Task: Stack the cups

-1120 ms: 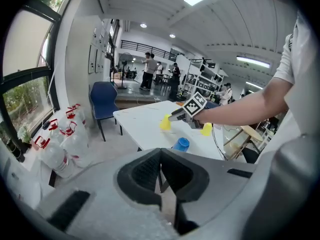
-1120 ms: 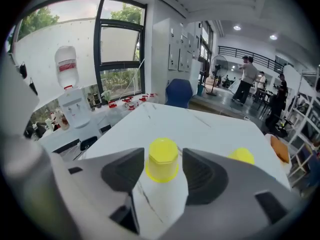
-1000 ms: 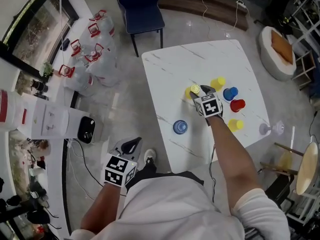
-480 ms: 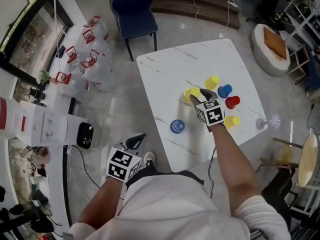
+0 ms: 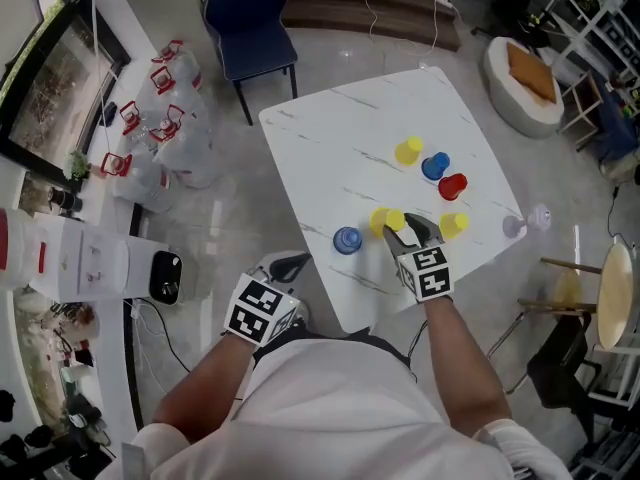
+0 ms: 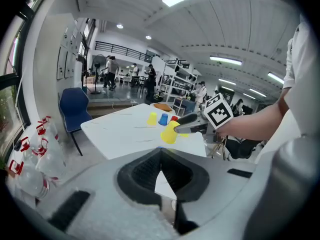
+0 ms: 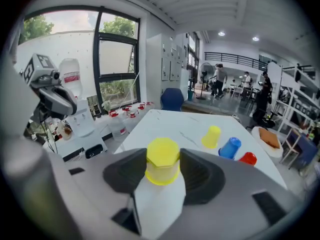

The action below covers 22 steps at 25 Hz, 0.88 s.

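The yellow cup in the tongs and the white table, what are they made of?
The yellow cup: probably plastic, going by its even bright colour, smooth slightly shiny wall and moulded eight-sided bottom. The table: a white top with thin grey veins, so marble or a marble-look surface; whether it is real stone the pictures cannot tell.

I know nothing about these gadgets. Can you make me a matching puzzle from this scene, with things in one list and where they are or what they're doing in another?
Things:
1. right tool
2. left tool
3. red cup
4. lone blue cup

States:
A. over the floor, holding nothing
B. beside the other blue cup
C. grips a yellow cup
D. stands alone on the table

Pairs: 1-C, 2-A, 3-B, 4-D

Note: the right tool's jaws have just been closing on the yellow cup between them.
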Available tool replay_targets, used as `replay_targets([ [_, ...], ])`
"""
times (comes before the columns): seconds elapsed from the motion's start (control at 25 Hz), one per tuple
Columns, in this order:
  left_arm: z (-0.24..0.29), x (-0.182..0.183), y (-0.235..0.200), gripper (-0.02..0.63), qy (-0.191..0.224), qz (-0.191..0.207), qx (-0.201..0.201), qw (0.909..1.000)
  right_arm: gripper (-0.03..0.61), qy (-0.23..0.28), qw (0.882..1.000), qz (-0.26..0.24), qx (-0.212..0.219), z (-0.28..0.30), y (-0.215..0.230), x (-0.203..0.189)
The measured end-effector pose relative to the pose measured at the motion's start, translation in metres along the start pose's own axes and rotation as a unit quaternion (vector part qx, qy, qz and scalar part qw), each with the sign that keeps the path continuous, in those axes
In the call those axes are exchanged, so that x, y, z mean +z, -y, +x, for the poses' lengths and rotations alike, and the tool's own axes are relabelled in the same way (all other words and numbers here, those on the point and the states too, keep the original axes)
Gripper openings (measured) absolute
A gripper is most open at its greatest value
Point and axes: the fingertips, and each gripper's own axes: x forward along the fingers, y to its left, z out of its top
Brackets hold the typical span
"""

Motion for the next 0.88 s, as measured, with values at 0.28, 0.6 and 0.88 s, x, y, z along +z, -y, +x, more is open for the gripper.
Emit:
replay_targets([
  [0.28, -0.001, -0.008, 0.014, 0.005, -0.008, 0.012, -0.014, 0.9998, 0.212, -0.056, 0.998, -0.016, 0.006, 0.005, -0.026, -0.058],
  [0.6, -0.008, -0.019, 0.014, 0.005, -0.022, 0.01, -0.009, 0.9997, 0.213, -0.078, 0.996, -0.031, 0.016, 0.023, -0.039, -0.072],
  [0.88, -0.006, -0.02, 0.013, 0.005, -0.024, 0.007, -0.006, 0.9997, 0.244, -0.079, 0.996, -0.022, 0.029, 0.022, -0.043, -0.073],
])
